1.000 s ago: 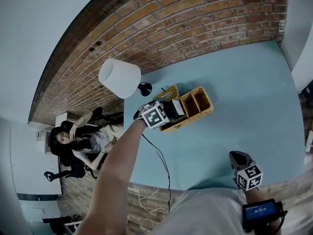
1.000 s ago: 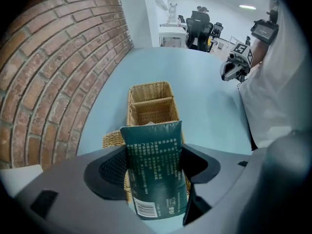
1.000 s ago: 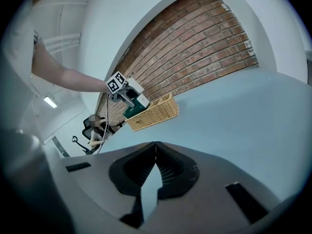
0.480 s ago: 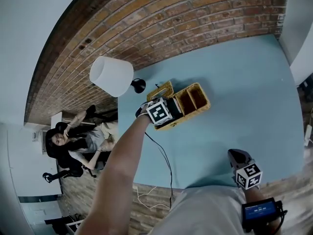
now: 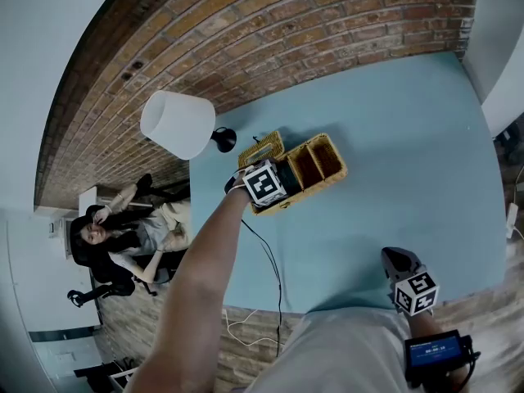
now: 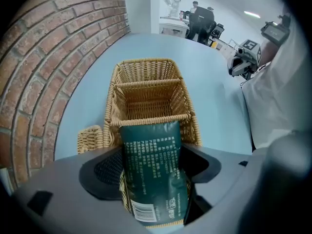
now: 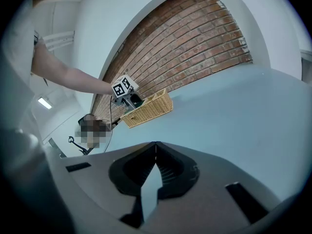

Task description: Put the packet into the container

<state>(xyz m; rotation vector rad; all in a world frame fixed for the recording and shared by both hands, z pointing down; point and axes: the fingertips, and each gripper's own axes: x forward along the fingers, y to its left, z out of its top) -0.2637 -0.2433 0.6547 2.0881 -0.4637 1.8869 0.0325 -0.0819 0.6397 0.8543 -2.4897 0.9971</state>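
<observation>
Holding the dark green packet point(image 6: 148, 145) clamped in the left claw point(image 6: 152, 172), long axis running 6 to 12 o'clock, far end hanging over the wicker container's point(image 6: 113, 101) nearest compartment. Idling the right claw point(image 7: 155, 152), pinched together and empty, at 5 o'clock.

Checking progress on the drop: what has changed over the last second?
The left tongs, still clamped on the green packet, have sunk a little toward the end compartment of the wicker basket. Nothing was let go. The basket on the blue table and the shut right tongs stayed put.
</observation>
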